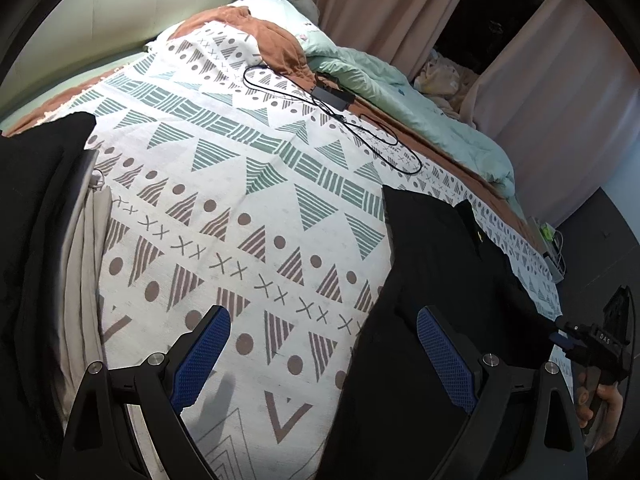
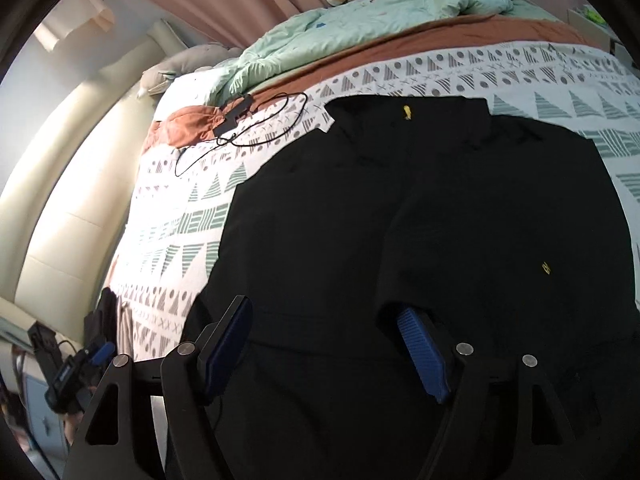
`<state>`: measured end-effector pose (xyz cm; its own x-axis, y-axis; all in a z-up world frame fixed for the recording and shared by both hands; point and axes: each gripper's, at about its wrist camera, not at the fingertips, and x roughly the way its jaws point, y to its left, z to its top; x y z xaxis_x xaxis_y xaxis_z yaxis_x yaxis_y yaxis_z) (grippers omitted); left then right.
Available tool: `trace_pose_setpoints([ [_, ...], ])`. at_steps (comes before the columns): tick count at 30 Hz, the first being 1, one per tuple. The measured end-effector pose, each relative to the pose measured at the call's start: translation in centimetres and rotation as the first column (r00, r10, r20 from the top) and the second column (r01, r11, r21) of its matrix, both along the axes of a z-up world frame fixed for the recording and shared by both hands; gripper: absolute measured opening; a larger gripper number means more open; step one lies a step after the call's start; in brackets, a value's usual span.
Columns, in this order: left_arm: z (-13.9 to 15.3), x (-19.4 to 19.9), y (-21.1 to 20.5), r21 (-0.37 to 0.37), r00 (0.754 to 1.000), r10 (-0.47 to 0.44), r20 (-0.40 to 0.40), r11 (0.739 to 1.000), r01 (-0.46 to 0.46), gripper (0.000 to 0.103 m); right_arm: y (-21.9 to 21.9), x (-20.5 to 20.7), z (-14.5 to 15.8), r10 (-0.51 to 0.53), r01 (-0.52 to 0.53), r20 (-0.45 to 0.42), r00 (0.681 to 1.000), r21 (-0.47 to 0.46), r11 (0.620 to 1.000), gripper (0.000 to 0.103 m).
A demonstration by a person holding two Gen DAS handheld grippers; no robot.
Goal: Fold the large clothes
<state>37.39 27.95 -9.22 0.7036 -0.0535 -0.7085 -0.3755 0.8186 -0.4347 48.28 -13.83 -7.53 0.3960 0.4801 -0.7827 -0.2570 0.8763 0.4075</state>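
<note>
Setting: a bed spread with a white patterned blanket (image 1: 256, 208) printed with grey and green triangles, dots and crosses.
Garment: a large black garment (image 2: 420, 220) lies mostly flat on the blanket, directly ahead of and beneath the right gripper; seen from the left gripper it lies off to the right, its edge just under that claw's right finger.
Right gripper (image 2: 326, 348): jaws apart, both blue pads bare, nothing between them, hovering just over the near part of the black cloth.
Left gripper (image 1: 324, 356): jaws apart and empty, over bare blanket just beside the garment's edge.
Left of the left claw: a stack of dark and grey folded cloth (image 1: 48, 240).
Far ahead of both claws: a black cable and charger (image 1: 332, 96), then a rumpled pale green quilt (image 2: 360, 24).
Risk, layers: I judge the black cloth hides its own edges, so a claw may pinch one layer only, or catch the blanket beneath as well, and drag it.
Risk, symmetry: the left claw is off the cloth, so an uneven lift could skew the fold.
Writing: small white letters on the right gripper's body, seen from the left, look like "DAS". Two tiny yellow marks (image 2: 407, 112) on the garment are too small to read.
</note>
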Motion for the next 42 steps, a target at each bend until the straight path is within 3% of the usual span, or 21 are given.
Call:
trace_pose_setpoints([
  [3, -0.6, 0.4, -1.3, -0.019, 1.0, -0.018, 0.0, 1.0, 0.018, 0.095, -2.8, -1.2, 0.2, 0.009, -0.008, -0.027, 1.0, 0.029, 1.0, 0.075],
  [12, -2.6, 2.1, -5.3, -0.062, 0.996, -0.086, -0.016, 0.995, 0.084, 0.095, -7.3, -1.9, -0.3, -0.063, 0.062, -0.037, 0.997, -0.022, 0.998, 0.075],
  [19, -2.9, 1.3, -4.9, -0.055, 0.996, -0.09, -0.022, 0.994, 0.089, 0.095, -8.8, -1.0, -5.8, -0.2, 0.174, -0.142, 0.969, -0.177, 0.969, 0.075],
  [23, -3.0, 0.4, -3.9, -0.057, 0.997, -0.07, -0.026, 0.996, 0.068, 0.095, -9.1, -1.0, -8.8, -0.226, 0.209, -0.234, 0.945, -0.094, 0.973, 0.075],
  [24, -3.1, 0.1, -3.6, -0.058, 0.998, -0.065, -0.028, 0.996, 0.063, 0.095, -8.7, -0.9, -9.1, -0.227, 0.209, -0.225, 0.948, -0.102, 0.973, 0.073],
  [25, -3.3, -0.1, -3.4, -0.059, 0.998, -0.061, -0.03, 0.997, 0.059, 0.095, -8.3, -0.8, -9.1, -0.221, 0.2, -0.2, 0.955, -0.119, 0.973, 0.046],
  [26, -3.4, -0.4, -3.3, -0.06, 0.998, -0.058, -0.031, 0.997, 0.056, 0.095, -7.8, -0.8, -9.2, -0.216, 0.191, -0.195, 0.957, -0.142, 0.971, 0.033],
  [28, -3.6, -0.9, -3.0, -0.063, 0.998, -0.052, -0.032, 0.997, 0.05, 0.095, -7.1, -0.9, -8.4, -0.22, 0.201, -0.182, 0.958, -0.116, 0.973, 0.018],
  [34, -4.0, -1.8, -2.3, -0.075, 0.999, -0.034, -0.03, 0.997, 0.032, 0.095, -1.0, -1.2, -2.2, -0.104, 0.1, -0.018, 0.994, -0.171, 0.98, 0.012],
  [42, -3.2, -3.3, -1.4, -0.065, 1.0, -0.005, -0.023, 0.998, 0.004, 0.095, 9.0, -0.4, 2.7, 0.034, -0.013, 0.106, 0.994, -0.193, 0.981, 0.01],
])
